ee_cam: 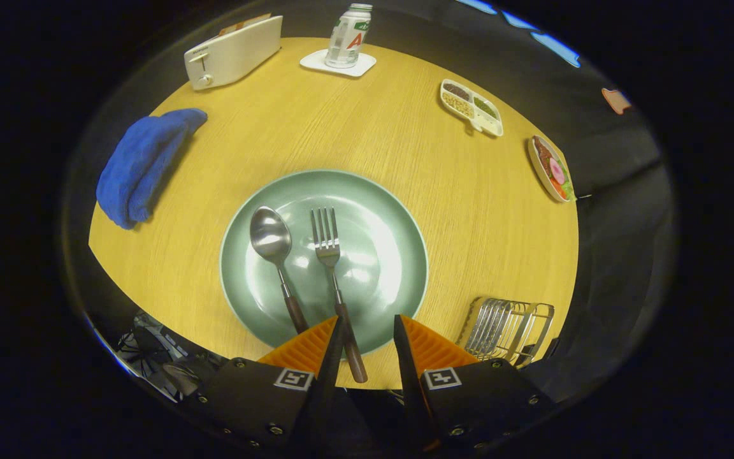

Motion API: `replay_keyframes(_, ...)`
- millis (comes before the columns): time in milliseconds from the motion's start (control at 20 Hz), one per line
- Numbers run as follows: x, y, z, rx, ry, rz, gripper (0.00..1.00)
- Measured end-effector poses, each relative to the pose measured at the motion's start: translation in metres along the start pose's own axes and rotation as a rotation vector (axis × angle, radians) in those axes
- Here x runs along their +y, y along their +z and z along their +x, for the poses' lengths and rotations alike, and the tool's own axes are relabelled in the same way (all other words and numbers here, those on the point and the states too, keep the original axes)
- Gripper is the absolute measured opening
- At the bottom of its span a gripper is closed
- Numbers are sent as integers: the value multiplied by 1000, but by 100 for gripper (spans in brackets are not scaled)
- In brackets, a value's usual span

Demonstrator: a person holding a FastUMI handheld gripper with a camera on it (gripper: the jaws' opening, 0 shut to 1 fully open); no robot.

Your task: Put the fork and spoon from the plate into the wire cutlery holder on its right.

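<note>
A: What sits at centre?
B: A green plate (399,255) on the round wooden counter (373,127), with the wire cutlery holder (508,328) just to the plate's right.
A: And on the plate?
B: The spoon (271,239) and fork (327,242) lie side by side, handles toward the gripper (367,328), whose jaws stand apart, holding nothing, over the plate's near rim.

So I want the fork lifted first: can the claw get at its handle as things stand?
Probably yes: the claw is open, the fork handle lies between its fingers, beside the left one, with nothing over it.
</note>
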State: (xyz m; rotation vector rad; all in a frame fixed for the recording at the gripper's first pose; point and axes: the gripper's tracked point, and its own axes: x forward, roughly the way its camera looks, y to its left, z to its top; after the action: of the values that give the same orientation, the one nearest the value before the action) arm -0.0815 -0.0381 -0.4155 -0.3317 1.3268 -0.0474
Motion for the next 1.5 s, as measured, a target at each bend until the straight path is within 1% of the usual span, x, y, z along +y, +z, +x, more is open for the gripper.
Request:
replay_keyframes(200, 7, -4, 18, 43, 3, -63, 49)
replay_keyframes(350, 13, -5, 28, 55, 23, -73, 49)
replay_keyframes(550, 10, -10, 38, 85, 2, -101, 48)
replay_keyframes(600, 13, -11, 44, 90, 15, -106, 47)
replay_keyframes(650, 18, -10, 44, 88, 41, -100, 36)
replay_keyframes(700, 21, -10, 43, 86, 46, -98, 16)
replay_keyframes(750, 18, -9, 41, 88, 24, -100, 12)
replay_keyframes(800, 15, -8, 45, 83, -5, -106, 13)
replay_keyframes(850, 16, -6, 42, 72, -16, -122, 12)
replay_keyframes(900, 21, -7, 44, 65, 4, -131, 5)
replay_keyframes(950, 24, -4, 44, 52, 23, -131, 5)
replay_keyframes(1050, 21, -2, 39, 53, -1, -127, 5)
replay_keyframes(1250, 20, 7, 31, 26, -10, -105, 5)
replay_keyframes(1500, 8, 20, 10, -19, -20, 5, 5)
